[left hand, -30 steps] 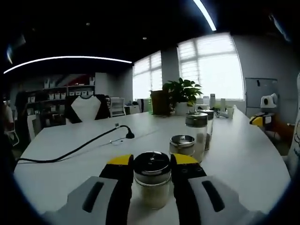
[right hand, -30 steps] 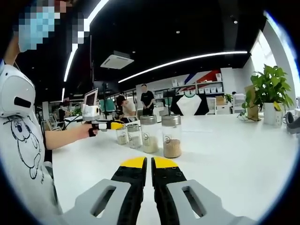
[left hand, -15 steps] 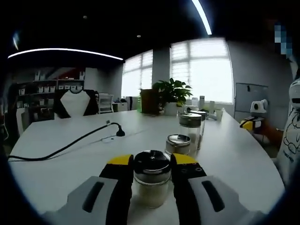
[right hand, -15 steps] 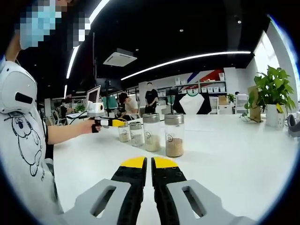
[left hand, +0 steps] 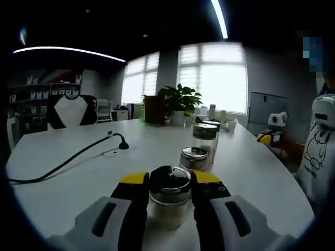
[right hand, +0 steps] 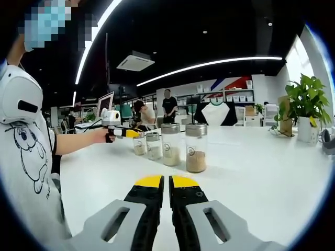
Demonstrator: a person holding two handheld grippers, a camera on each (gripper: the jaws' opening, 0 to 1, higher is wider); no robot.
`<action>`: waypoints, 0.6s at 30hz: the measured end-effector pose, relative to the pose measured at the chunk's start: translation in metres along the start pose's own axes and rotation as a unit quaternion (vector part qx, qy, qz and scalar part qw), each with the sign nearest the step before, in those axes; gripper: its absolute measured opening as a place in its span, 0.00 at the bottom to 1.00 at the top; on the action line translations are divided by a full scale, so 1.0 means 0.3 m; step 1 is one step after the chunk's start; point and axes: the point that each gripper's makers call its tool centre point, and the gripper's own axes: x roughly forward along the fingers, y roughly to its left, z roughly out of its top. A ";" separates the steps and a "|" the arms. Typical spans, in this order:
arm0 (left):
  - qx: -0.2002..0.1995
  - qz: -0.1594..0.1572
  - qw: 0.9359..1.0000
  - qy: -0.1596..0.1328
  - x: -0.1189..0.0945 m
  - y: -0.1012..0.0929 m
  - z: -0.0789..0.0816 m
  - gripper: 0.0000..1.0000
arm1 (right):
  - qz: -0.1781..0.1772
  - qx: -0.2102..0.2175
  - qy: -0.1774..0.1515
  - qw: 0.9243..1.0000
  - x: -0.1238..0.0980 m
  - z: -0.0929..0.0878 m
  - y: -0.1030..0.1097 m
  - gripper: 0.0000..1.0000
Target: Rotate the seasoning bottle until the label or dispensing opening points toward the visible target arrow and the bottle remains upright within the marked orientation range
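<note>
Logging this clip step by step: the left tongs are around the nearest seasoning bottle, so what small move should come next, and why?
Probably a slow twist of the left tongs, kept level. They are shut on the seasoning bottle, which stands upright on the white table at the near end of the bottle row. I see no target arrow, so I cannot tell how far to turn. The right tongs are shut and idle.

Left tongs clamped, right tongs closed

Left claw clamped on a short seasoning bottle at bottom centre, upright on the white surface. Three more jars lined behind, right of centre. Black cable at left; potted plant beyond.
</note>
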 end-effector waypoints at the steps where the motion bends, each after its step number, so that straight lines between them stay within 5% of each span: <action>1: -0.002 -0.003 1.000 0.000 0.000 0.001 -0.001 0.33 | 0.000 -0.001 0.000 1.000 0.000 0.000 0.001 0.01; 10: -0.020 -0.041 0.999 0.005 0.004 -0.004 -0.005 0.34 | 0.000 -0.002 0.001 1.000 -0.006 0.000 0.004 0.01; 18: -0.020 -0.032 0.999 0.003 0.005 -0.014 -0.007 0.34 | -0.002 -0.003 0.000 1.000 -0.007 0.002 0.005 0.01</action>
